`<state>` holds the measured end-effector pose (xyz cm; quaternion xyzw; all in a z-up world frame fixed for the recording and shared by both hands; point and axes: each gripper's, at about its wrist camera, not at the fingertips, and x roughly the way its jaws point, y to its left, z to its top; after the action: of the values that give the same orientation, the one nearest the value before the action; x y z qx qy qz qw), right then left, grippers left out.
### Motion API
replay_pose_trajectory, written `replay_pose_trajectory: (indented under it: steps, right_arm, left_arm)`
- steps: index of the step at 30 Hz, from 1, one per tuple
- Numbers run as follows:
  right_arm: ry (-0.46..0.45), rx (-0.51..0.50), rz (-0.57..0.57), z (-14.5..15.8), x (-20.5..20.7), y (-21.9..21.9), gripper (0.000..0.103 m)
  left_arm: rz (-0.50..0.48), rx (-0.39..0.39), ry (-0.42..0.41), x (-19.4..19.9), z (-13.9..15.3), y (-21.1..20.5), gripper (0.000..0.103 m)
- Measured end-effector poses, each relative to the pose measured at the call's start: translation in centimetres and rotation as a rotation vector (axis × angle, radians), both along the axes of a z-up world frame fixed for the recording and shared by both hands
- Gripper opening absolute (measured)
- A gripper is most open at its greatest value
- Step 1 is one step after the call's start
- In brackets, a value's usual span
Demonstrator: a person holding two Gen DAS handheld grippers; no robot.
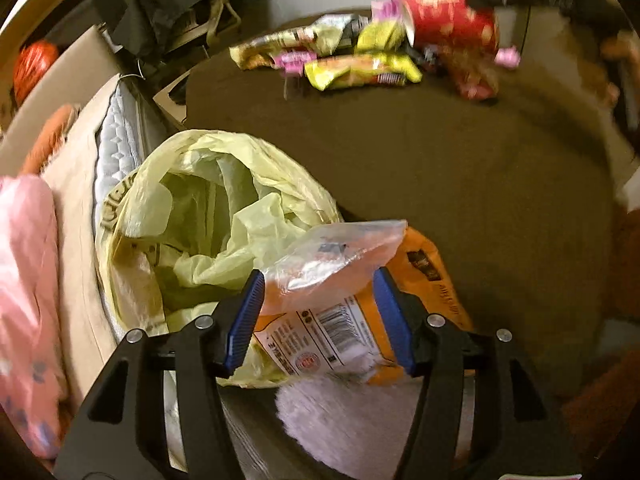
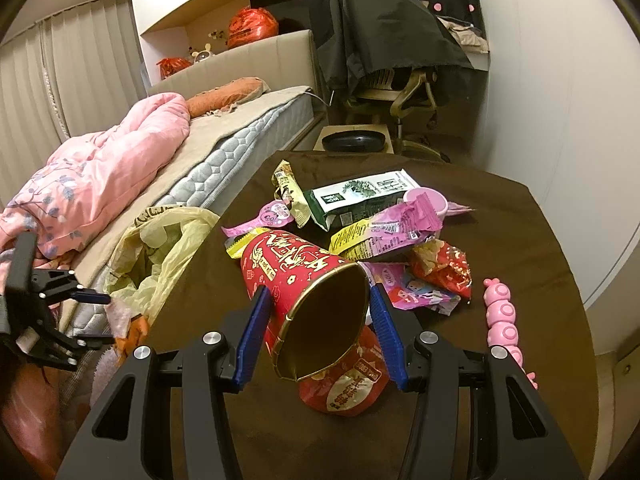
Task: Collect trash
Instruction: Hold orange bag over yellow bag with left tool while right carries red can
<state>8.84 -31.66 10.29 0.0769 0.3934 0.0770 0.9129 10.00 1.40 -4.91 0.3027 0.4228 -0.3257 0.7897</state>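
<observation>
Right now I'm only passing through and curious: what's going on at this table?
A person is clearing snack trash with two tools. The left hand-held gripper has an orange snack wrapper between its blue pads, at the mouth of the yellow plastic bag. The right hand-held gripper holds a red paper cup above the brown table, where more wrappers wait.

the brown table (image 2: 500, 240) lies bare along its right and near side, open to a gripper. the wrapper pile (image 2: 372, 216) crowds its middle. the yellow bag (image 1: 192, 216) gapes wide at the left edge, hemmed by the bed (image 2: 224, 148) just beside it.
</observation>
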Motion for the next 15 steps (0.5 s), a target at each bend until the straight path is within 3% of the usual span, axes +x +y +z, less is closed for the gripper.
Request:
replay_pose_trajectory:
  steps: [3, 5, 8, 15]
  right_arm:
    - [-0.006, -0.006, 0.008, 0.1, -0.1, 0.3, 0.048]
    - [-0.013, -0.005, 0.011, 0.4, -0.1, 0.5, 0.048]
    - [-0.023, 0.006, 0.014, 0.8, 0.0, 0.6, 0.048]
    - [-0.067, 0.025, 0.068, 3.0, 1.7, 2.4, 0.048]
  left_arm:
    - [0.046, 0.021, 0.028, 1.7, -1.3, -0.4, 0.053]
    - [0.095, -0.026, 0.061, 2.7, -1.2, 0.1, 0.039]
    - [0.138, -0.064, 0.046, 2.8, -0.2, 0.6, 0.024]
    - [0.247, -0.115, -0.011, 2.4, 4.4, 2.3, 0.020]
